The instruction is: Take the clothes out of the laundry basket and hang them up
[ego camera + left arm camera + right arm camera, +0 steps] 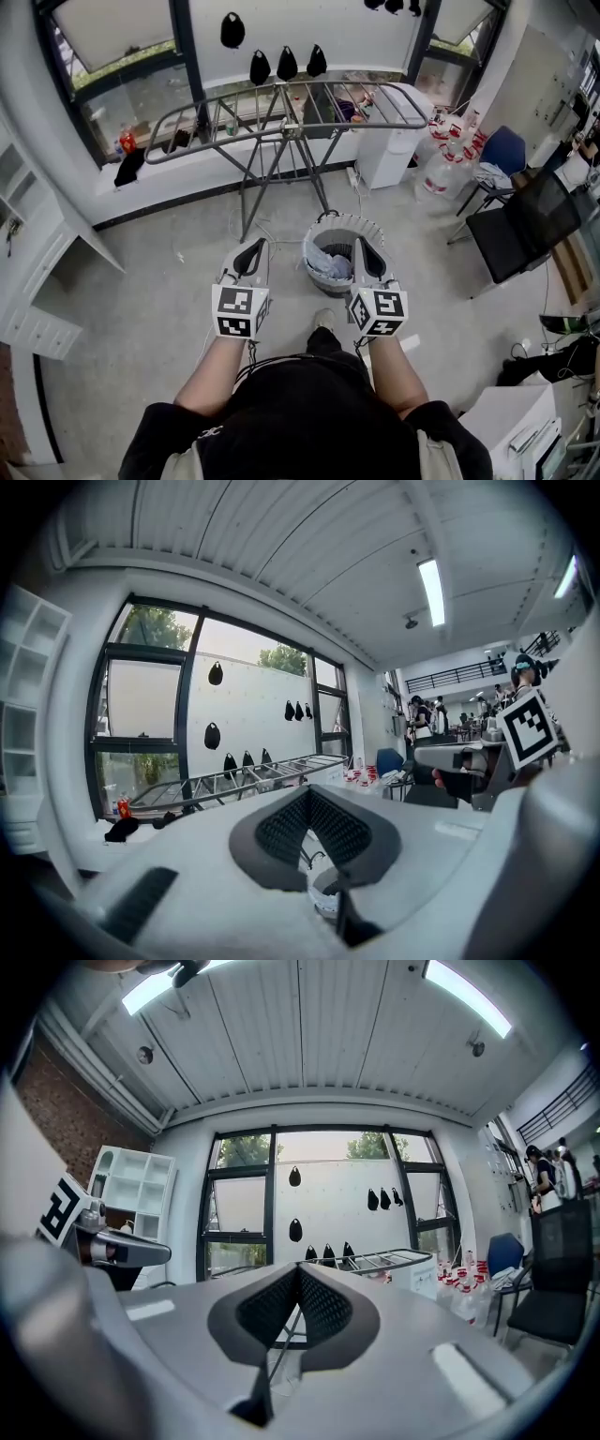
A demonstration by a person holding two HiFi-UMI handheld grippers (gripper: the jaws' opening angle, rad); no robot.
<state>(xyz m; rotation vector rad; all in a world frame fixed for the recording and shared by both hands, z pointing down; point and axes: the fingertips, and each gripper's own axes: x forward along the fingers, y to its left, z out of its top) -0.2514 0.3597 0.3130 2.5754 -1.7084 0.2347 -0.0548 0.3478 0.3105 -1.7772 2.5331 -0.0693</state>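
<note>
While both grippers hang short of the load, the step in hand is judged to be the first reach into the laundry basket (346, 220), which stands on the floor (159, 281).

Left gripper (249, 255): jaws together, nothing between them, held beside the basket. Right gripper (367, 259): jaws together, likewise empty, overlapping the basket's right rim in the head view. Clothes (326, 268): a pale bundle lying inside the basket. Drying rack (281, 98): standing just behind the basket, its rails bare.

Recommendation: part the jaws before descending and tip one gripper down into the basket. Take a single garment at a fold near the top of the bundle, so it lifts free without dragging the rest or tipping the basket. Hold the other gripper ready to catch a second edge for spreading over a rail.

View comparison: only the head view shows the basket's contents. Both gripper views look level across the room at the window and rack. The left gripper view confirms closed pads and shows the other gripper's marker cube. The right gripper view adds a white shelf unit (131, 1180).
</note>
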